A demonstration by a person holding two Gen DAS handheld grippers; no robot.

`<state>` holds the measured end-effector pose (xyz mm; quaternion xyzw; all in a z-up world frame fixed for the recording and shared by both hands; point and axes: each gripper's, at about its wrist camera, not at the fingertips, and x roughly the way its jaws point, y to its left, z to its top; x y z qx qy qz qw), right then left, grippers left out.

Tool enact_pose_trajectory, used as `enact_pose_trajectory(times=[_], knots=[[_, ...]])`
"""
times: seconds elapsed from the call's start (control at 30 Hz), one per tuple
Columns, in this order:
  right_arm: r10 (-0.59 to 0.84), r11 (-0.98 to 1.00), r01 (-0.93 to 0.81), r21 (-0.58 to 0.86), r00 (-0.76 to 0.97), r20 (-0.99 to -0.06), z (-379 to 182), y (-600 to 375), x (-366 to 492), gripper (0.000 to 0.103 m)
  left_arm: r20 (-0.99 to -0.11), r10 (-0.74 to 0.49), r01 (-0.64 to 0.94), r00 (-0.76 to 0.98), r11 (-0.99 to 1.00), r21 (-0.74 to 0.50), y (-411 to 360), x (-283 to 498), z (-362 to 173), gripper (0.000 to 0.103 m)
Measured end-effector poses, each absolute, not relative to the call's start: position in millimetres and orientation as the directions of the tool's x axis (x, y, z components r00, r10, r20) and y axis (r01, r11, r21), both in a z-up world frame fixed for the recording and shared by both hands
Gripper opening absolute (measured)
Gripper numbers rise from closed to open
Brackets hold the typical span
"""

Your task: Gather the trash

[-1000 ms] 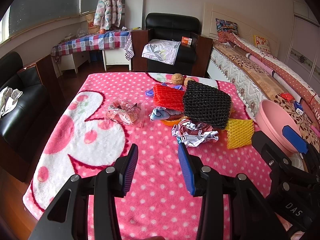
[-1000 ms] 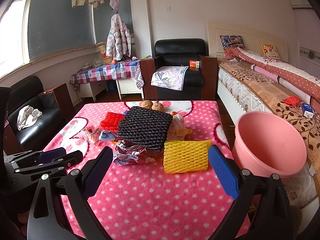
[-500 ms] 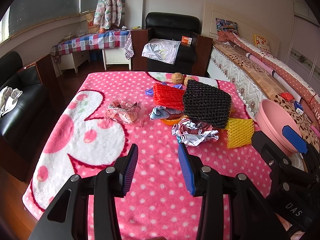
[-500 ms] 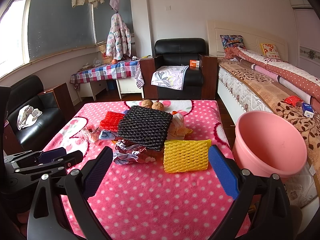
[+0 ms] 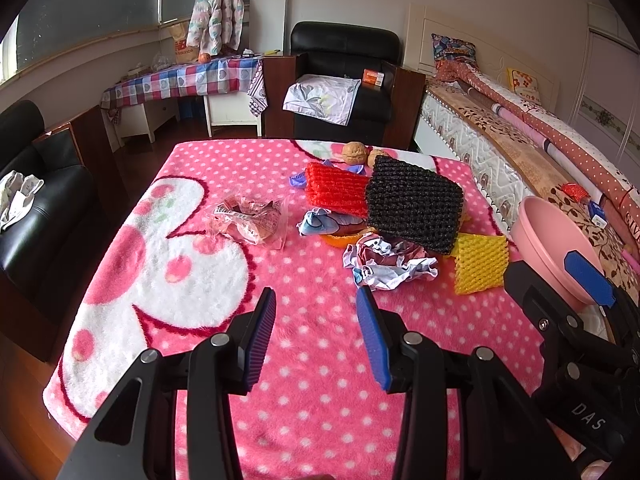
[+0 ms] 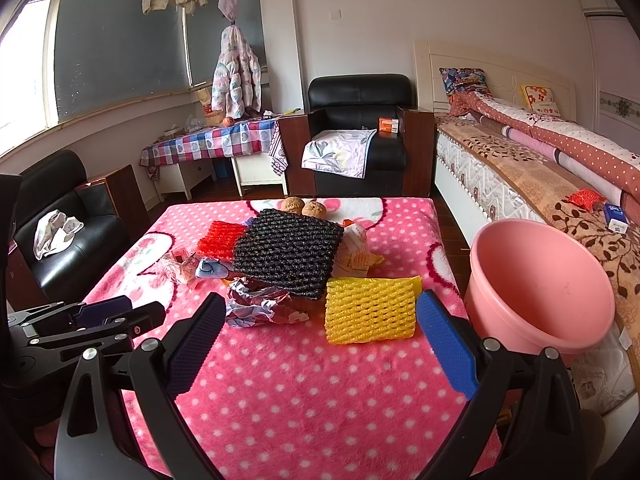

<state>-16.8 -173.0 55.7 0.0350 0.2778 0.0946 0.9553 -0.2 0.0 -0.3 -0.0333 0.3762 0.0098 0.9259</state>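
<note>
Trash lies in a heap on the pink dotted blanket (image 5: 304, 320): a black foam net (image 5: 414, 210) (image 6: 292, 252) on top, a red foam net (image 5: 338, 188) behind it, a yellow foam net (image 5: 480, 264) (image 6: 370, 310) in front, a crumpled wrapper (image 5: 390, 264) (image 6: 260, 306), a clear plastic bag (image 5: 250, 220) to the left, and two walnuts (image 5: 354, 152). My left gripper (image 5: 316, 316) hovers open, empty, just short of the crumpled wrapper. My right gripper (image 6: 316, 324) stands wide open and empty, just short of the yellow net. A pink basin (image 6: 540, 280) (image 5: 548, 240) sits at the right.
A bed (image 6: 540, 160) runs along the right, behind the basin. A black armchair (image 6: 360, 120) stands beyond the table's far edge, a black sofa (image 5: 32, 216) on the left. Bare blanket lies under both grippers.
</note>
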Motion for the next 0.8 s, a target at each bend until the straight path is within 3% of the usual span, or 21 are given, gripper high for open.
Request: enact_pose_trajectory(times=[0.43,0.53,0.8], knots=[[0.191,0.981,-0.146,0.126,0.823,-0.536,45.4,-180.5,-13.3,0.097,-0.701,-0.04,-0.038,0.712,0.995,-0.095,0.3,-1.9,-9.6,0.043],[0.179,0.983,-0.131,0.127,0.823,-0.539,43.8,-184.8,-12.5,0.097,-0.701,-0.07,-0.029,0.71,0.991,-0.128,4.1,-1.3,-7.1,0.052],[0.197,0.98,-0.149,0.131,0.807,-0.556,39.6,-190.2,-10.1,0.097,-0.701,-0.125,0.014,0.702,0.987,-0.162,-4.3,-2.8,-6.6,0.061]])
